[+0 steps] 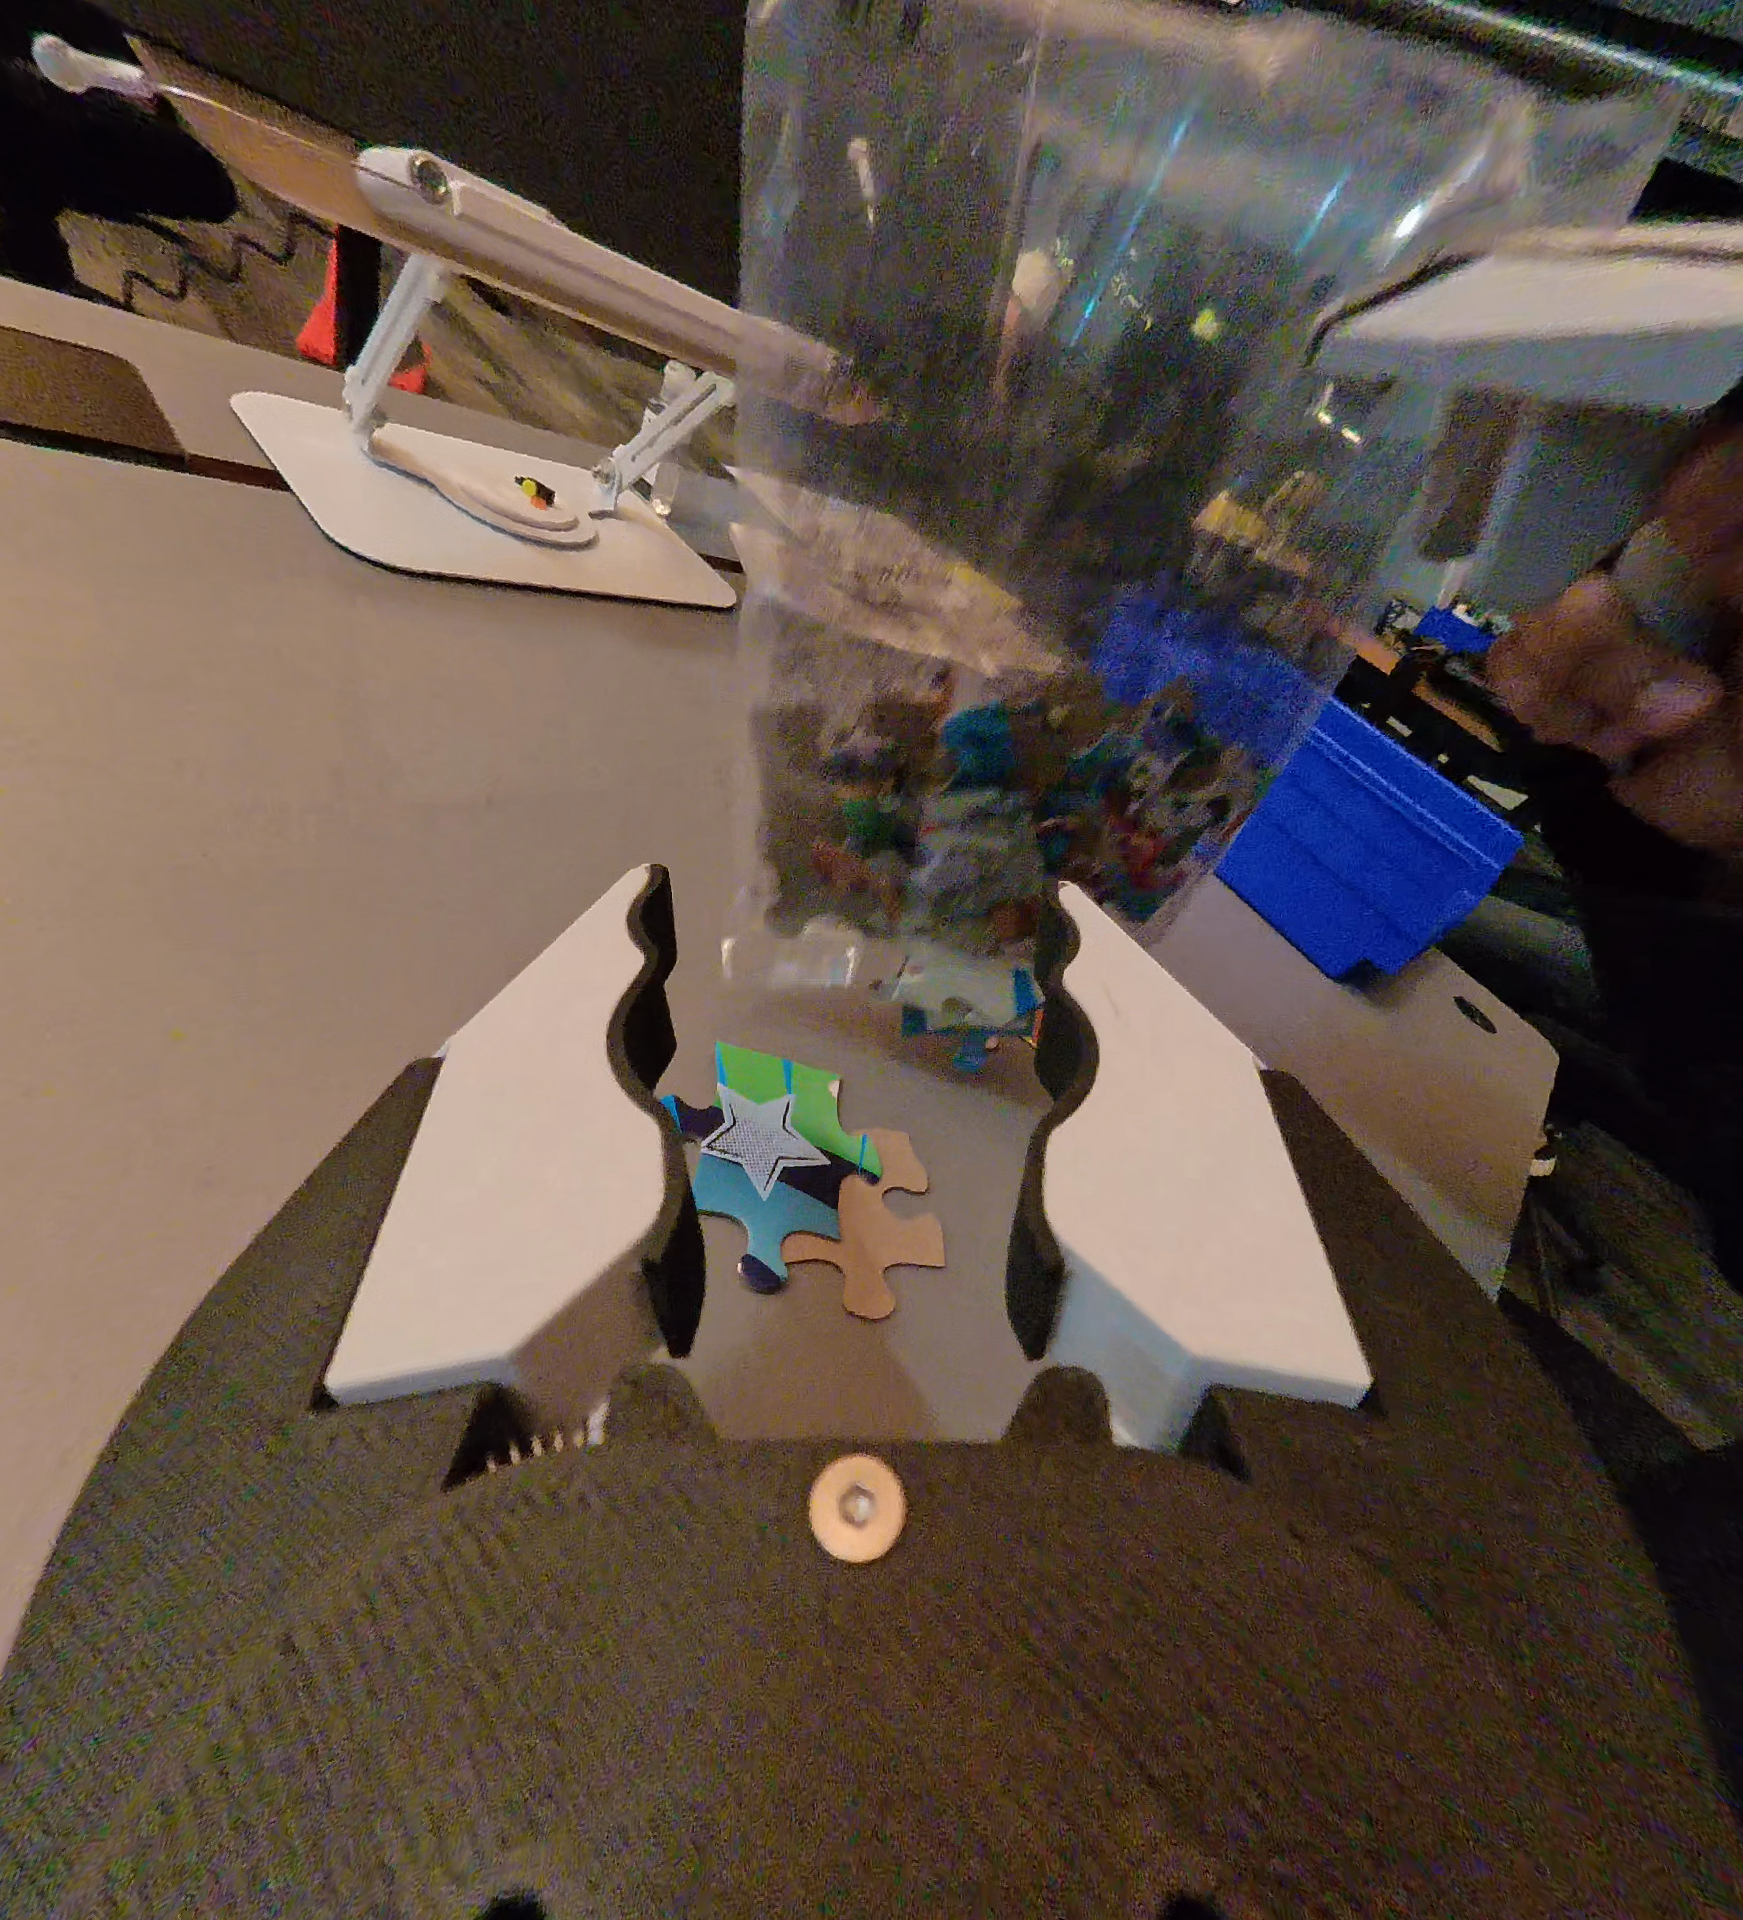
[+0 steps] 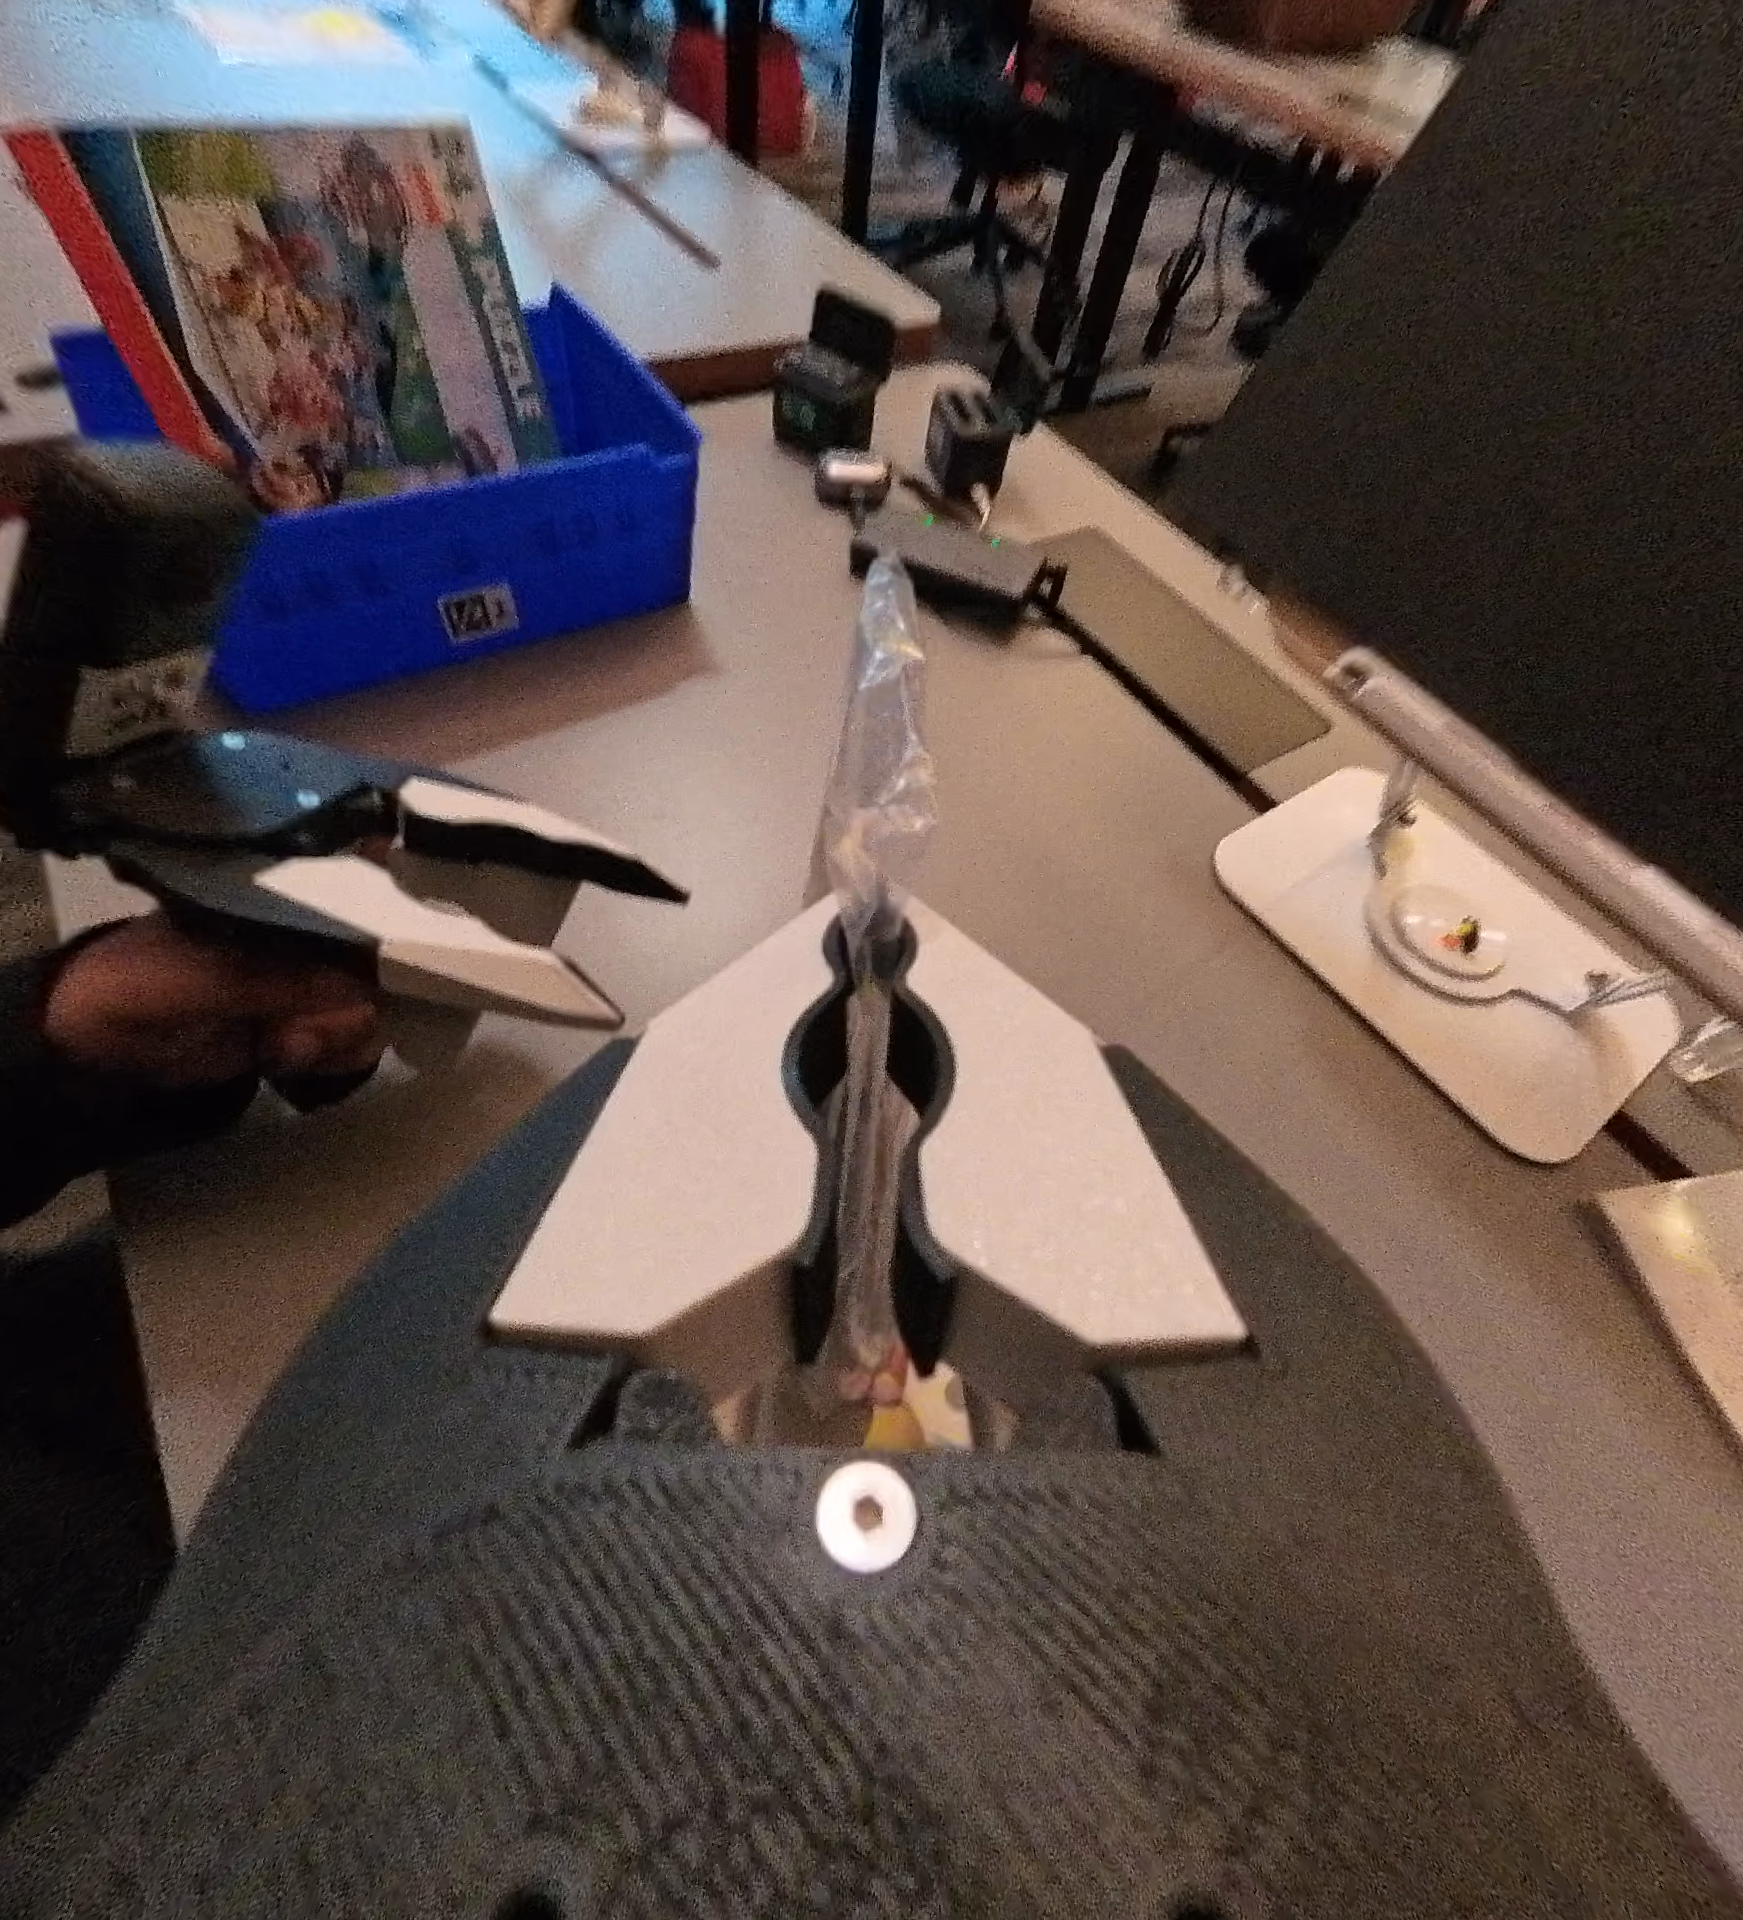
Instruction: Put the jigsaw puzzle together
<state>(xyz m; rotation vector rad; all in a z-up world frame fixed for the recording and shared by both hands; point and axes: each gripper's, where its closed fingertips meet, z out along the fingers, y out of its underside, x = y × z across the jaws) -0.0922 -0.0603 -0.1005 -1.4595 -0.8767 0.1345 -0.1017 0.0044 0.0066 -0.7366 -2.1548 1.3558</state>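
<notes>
The right gripper [image 2: 869,940] is clamped tight on the top of a clear bag [image 1: 1054,520], and both pads press the plastic flat between them. The bag hangs down from it over the table [image 1: 223,831], with many puzzle pieces [image 1: 981,800] piled in its bottom. The left gripper [image 1: 856,925] is wide apart and grips nothing. The bag's low end hangs just past its fingertips, nearer the right one, not touching that I can tell. Two loose pieces [image 1: 805,1174] lie flat on the table between its fingers. A blue bin [image 2: 451,540] sits near the far edge, and a white stand [image 2: 1438,956] sits by the wall.
</notes>
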